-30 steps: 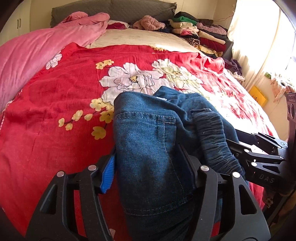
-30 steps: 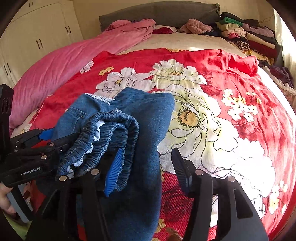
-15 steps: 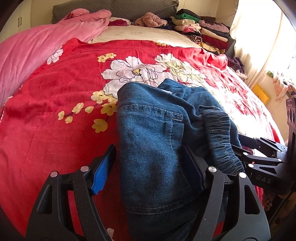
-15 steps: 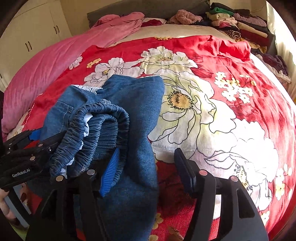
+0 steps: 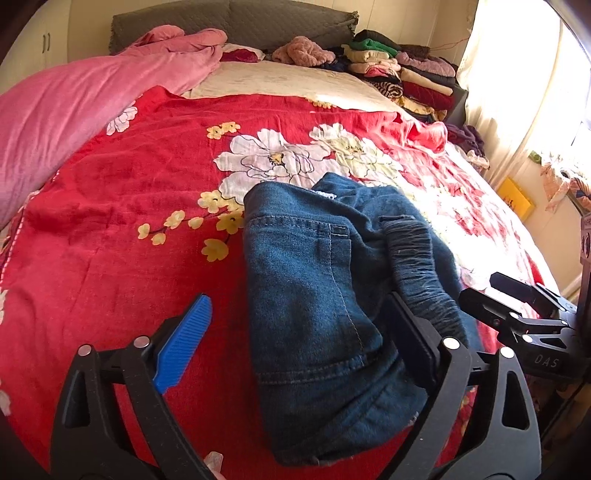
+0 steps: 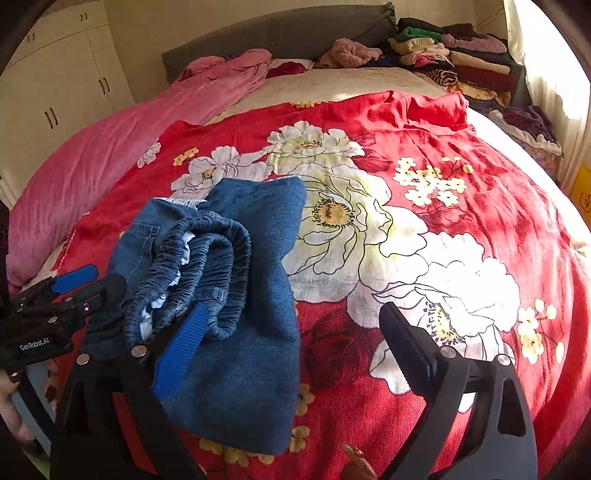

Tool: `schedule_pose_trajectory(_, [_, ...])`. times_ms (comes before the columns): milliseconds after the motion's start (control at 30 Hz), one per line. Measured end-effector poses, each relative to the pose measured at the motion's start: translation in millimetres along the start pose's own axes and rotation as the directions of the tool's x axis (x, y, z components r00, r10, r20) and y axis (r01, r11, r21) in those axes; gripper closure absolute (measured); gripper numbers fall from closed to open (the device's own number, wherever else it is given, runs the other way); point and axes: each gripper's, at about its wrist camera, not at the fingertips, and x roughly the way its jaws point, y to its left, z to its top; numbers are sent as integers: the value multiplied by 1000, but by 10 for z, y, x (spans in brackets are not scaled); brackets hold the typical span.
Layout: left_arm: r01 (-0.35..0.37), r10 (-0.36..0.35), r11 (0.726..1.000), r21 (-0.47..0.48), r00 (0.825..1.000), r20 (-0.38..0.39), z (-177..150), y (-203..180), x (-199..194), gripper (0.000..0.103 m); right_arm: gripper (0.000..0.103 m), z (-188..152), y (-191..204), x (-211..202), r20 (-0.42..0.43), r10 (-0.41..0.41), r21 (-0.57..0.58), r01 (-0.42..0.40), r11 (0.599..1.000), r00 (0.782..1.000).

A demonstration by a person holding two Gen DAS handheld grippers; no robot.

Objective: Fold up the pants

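The blue denim pants (image 5: 314,280) lie folded into a compact bundle on the red flowered bedspread (image 5: 129,221), elastic waistband on top toward the right. My left gripper (image 5: 299,343) is open, its jaws wide apart; the pants lie between them, against the right finger. In the right wrist view the pants (image 6: 240,295) lie at the lower left. My right gripper (image 6: 291,350) is open and holds nothing; its blue left pad (image 6: 181,347) sits at the edge of the waistband.
A pink blanket (image 5: 74,110) lies along the left of the bed. Stacks of folded clothes (image 5: 399,77) sit at the far right by the grey headboard (image 5: 229,22). A curtained window is on the right, white wardrobes (image 6: 55,92) on the left.
My left gripper has opened wide and let go of the pants, which now rest on the bed. My right gripper stays open and has drawn back slightly.
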Motion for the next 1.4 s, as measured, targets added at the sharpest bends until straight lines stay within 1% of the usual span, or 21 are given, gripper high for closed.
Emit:
schedule_pose_trajectory(100, [8, -7, 1000, -9, 1000, 19, -5, 0, -129, 10, 9, -13, 19, -150, 37, 19, 0, -19, 1000, 999])
schedule_pose_trajectory(133, [12, -12, 1000, -12, 1000, 24, -11, -1, -176, 10, 4, -19, 30, -202, 46, 32, -2, -32, 999, 998])
schedule_pose_trajectory(233, [14, -14, 1000, -12, 999, 36, -31, -19, -291, 10, 5, -42, 77, -345, 69, 54, -17, -53, 998, 996])
schedule_pose_trajectory(433, [2, -2, 1000, 1, 998, 59, -110, -56, -535, 10, 4, -121, 149, -652, 136, 50, -30, -47, 998, 989])
schedule_pose_trajectory(800, [-23, 21, 999, 24, 995, 100, -336, -86, -944, 10, 4, -281, 216, -1182, 208, 53, -44, -45, 998, 977])
schedule_pose_trajectory(1033, [-13, 10, 1000, 21, 992, 123, -493, -121, -1159, 10, 4, -365, 233, -1491, 256, 36, -65, -20, 998, 966])
schedule_pose_trajectory(1200, [-1, -2, 1000, 22, 991, 131, -601, -147, -1260, 9, 4, -481, 224, -1582, 256, 22, -68, -5, 998, 966])
schedule_pose_trajectory(1400, [0, -3, 1000, 22, 993, 114, -741, -130, -1255, 10, 4, -667, 227, -1534, 218, 14, -81, 4, 997, 976])
